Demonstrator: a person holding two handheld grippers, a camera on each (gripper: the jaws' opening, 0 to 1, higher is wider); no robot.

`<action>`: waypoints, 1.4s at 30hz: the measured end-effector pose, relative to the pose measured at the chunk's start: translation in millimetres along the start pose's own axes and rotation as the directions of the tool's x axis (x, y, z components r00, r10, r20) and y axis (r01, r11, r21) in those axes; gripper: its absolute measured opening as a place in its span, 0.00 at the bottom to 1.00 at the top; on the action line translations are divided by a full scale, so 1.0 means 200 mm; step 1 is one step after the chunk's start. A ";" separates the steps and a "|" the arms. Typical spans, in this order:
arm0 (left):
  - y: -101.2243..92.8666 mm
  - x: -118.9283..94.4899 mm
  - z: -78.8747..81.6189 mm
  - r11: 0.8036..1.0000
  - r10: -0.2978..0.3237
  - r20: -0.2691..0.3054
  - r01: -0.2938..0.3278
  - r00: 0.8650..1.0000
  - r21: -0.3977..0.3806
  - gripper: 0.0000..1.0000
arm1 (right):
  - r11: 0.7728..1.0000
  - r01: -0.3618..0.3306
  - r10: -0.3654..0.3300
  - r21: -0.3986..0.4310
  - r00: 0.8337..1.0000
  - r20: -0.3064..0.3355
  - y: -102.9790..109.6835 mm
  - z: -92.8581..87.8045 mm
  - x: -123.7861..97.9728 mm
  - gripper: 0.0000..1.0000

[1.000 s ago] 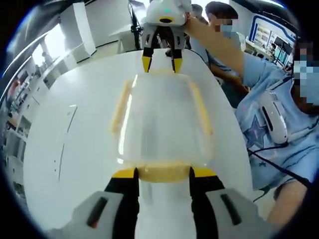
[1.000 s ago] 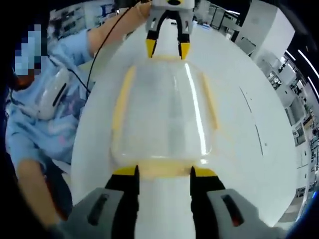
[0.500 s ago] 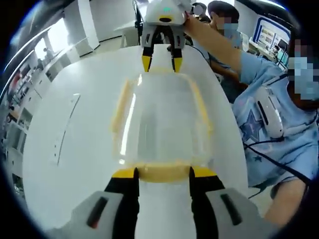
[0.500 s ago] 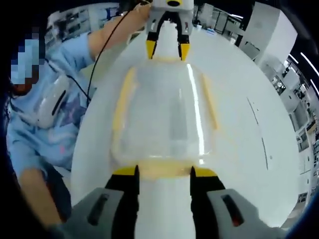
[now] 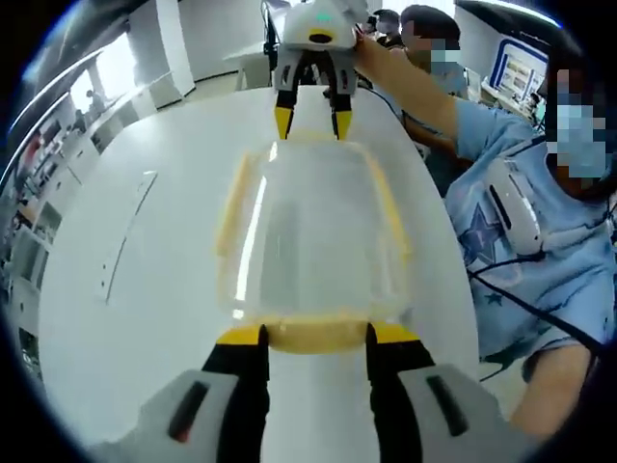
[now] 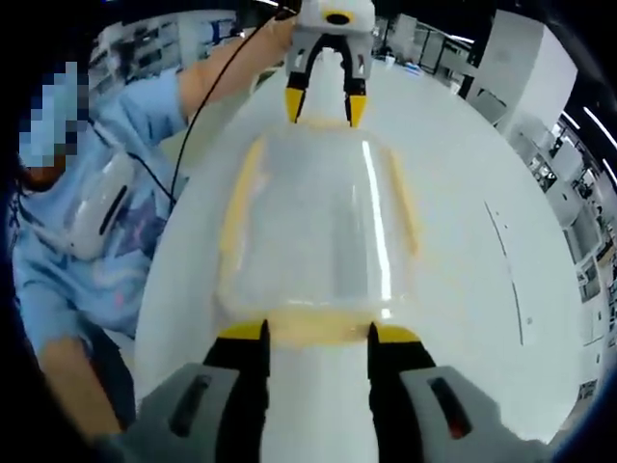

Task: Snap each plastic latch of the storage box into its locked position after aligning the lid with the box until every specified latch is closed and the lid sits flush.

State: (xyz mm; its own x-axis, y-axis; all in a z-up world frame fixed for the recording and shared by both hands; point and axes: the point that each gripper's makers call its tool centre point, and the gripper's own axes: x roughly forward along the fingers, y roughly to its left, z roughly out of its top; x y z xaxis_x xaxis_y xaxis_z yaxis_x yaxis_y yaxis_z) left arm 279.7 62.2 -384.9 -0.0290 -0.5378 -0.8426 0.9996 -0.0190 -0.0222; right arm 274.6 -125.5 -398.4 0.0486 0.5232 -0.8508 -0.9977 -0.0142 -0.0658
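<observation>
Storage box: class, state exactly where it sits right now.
In the left gripper view the storage box lies mid-table, its near yellow latch between the left tongs, the right tongs at its far end.

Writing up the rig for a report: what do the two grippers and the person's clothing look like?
Both grippers, left gripper and right gripper, have black jaws with yellow tips on grey bodies with dark slots. The person wears a light blue star-print shirt; a black cable runs along one arm.
</observation>
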 end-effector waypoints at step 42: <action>0.02 0.00 -0.12 0.999 -0.036 0.062 0.037 0.997 -0.005 0.40 | 1.000 -0.016 0.016 0.027 1.000 -0.012 0.03 0.06 0.09 0.39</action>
State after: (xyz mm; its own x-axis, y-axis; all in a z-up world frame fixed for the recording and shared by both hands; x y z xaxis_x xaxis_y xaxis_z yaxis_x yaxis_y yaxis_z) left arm 282.8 82.3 -398.9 -0.0654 -0.5879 -0.8063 0.9978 -0.0343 -0.0559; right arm 268.8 -106.0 -409.0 0.0327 0.5130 -0.8578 -0.9993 0.0000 -0.0381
